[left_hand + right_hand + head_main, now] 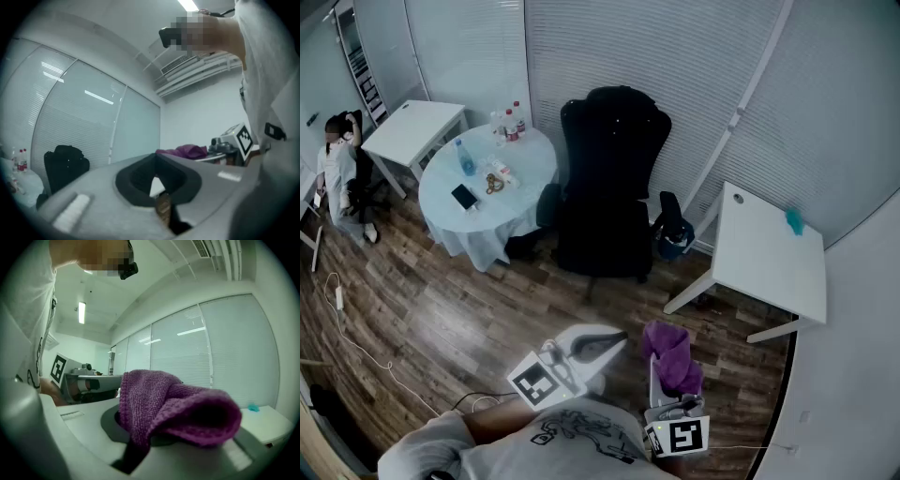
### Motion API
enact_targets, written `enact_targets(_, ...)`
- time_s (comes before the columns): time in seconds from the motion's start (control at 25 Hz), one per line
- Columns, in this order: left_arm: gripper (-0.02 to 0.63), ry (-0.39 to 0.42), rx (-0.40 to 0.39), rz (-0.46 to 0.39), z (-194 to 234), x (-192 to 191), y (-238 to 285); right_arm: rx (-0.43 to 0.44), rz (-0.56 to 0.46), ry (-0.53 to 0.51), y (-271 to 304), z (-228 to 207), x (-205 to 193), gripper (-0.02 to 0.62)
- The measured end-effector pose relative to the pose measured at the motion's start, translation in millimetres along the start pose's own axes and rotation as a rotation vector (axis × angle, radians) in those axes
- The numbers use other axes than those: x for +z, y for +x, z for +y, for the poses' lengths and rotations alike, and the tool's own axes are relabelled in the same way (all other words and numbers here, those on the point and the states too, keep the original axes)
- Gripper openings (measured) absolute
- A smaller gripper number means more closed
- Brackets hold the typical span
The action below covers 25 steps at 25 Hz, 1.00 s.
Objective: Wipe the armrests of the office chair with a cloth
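Note:
The black office chair (609,178) stands by the blinds in the head view, with one armrest (548,202) at its left and the other armrest (671,216) at its right. Both grippers hover low in that view, well short of the chair. My right gripper (664,367) is shut on a purple cloth (671,354), which drapes over its jaws (178,408). My left gripper (611,343) has its jaws together and holds nothing (155,160). The chair (65,165) shows far off at the lower left of the left gripper view.
A round table (520,202) with bottles, a phone and small items stands left of the chair. A white desk (769,262) with a small teal object (794,221) is at the right, another desk (412,131) at the back left. A person sits at far left.

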<state>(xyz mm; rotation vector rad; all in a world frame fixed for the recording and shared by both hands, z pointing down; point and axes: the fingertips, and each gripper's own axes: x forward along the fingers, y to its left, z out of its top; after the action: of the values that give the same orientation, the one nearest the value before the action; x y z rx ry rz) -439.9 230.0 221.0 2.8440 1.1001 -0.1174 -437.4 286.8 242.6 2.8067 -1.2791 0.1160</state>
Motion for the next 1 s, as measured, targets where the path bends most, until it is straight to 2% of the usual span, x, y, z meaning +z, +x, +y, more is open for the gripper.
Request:
enact_targets(0.4,0.002,-0.006,0.020,0.007,6,-3,8,0.022,-0.002,-0.002,8,-10,-1,0.029)
enact_targets(0.6,0.002,-0.003,0.036,0.011,10,-8,28,0.049,-0.019,0.036,10,-32,0,0.028)
enact_targets(1.0,0.002,-0.009,0.079,-0.001,11,-14,68,0.104,0.018,-0.006,14,-72,-9,0.028)
